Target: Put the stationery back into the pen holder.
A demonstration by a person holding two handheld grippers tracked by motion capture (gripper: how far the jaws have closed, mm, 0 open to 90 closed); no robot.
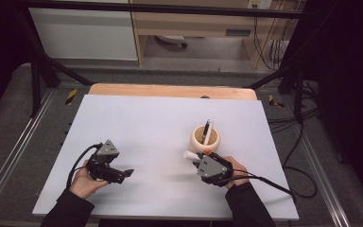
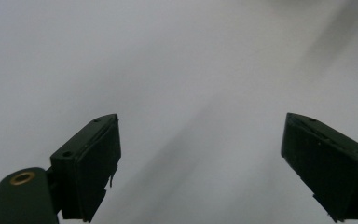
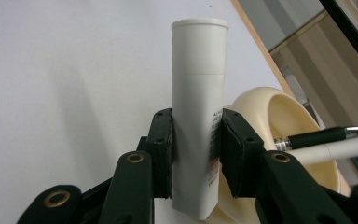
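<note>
The right tool (image 3: 196,154) pinches a white tube (image 3: 198,116) across its lower body, one pad on each side, the capped end pointing away from the tool. Just beyond the tool's tips, on the side of its right-hand jaw in the right gripper view, stands a cream cup (image 3: 279,116) holding a black pen (image 3: 324,136) and a white stick (image 3: 340,150). In the high view the tube (image 1: 189,155) sits just short of the cup (image 1: 196,141). The left tool (image 2: 200,163) is spread wide with nothing between its jaws, only bare bench (image 2: 177,70) ahead; it lies well apart from the cup.
</note>
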